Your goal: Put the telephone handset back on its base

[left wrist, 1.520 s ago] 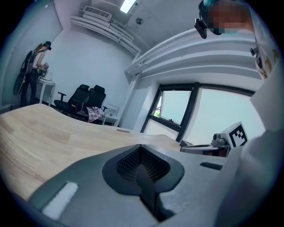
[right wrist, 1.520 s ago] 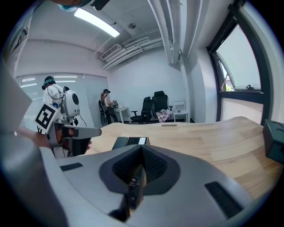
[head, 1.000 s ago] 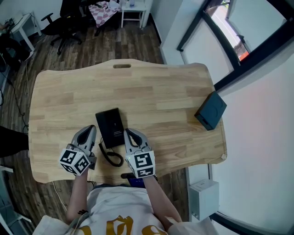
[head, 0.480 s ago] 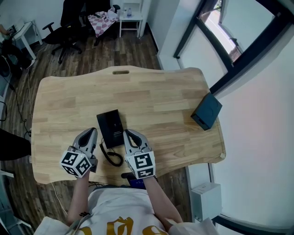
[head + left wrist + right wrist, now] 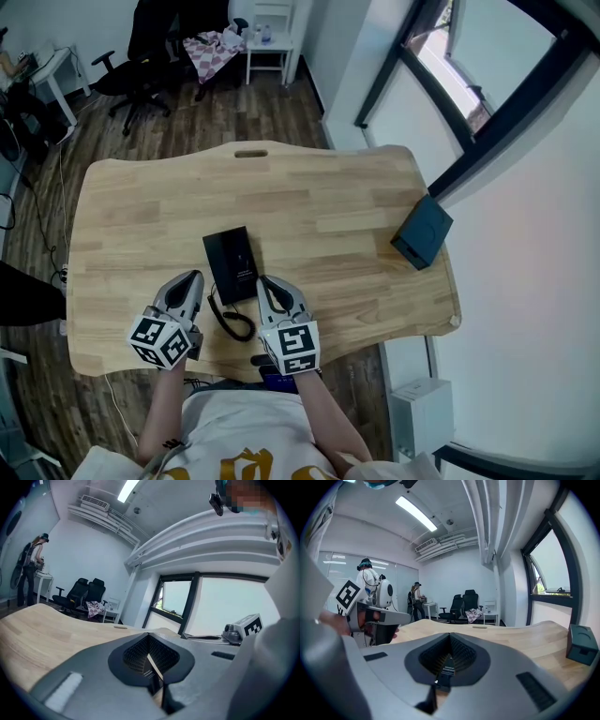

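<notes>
My left gripper (image 5: pixel 190 281): jaws pressed together, nothing between. My right gripper (image 5: pixel 269 284): jaws likewise closed, empty. Both sat at near edge of wooden table (image 5: pixel 319 197). Black telephone (image 5: pixel 232 262) lay flat on table just ahead, between both tips. Coiled cord (image 5: pixel 230 323) looped between grippers. Dark box (image 5: pixel 422 232) lay well apart, at table's right edge.

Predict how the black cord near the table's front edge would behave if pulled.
Probably floppy: the cord lies in a loose loop. Likely light, being thin. It seems to join the black telephone, so a pull may drag that along.
</notes>
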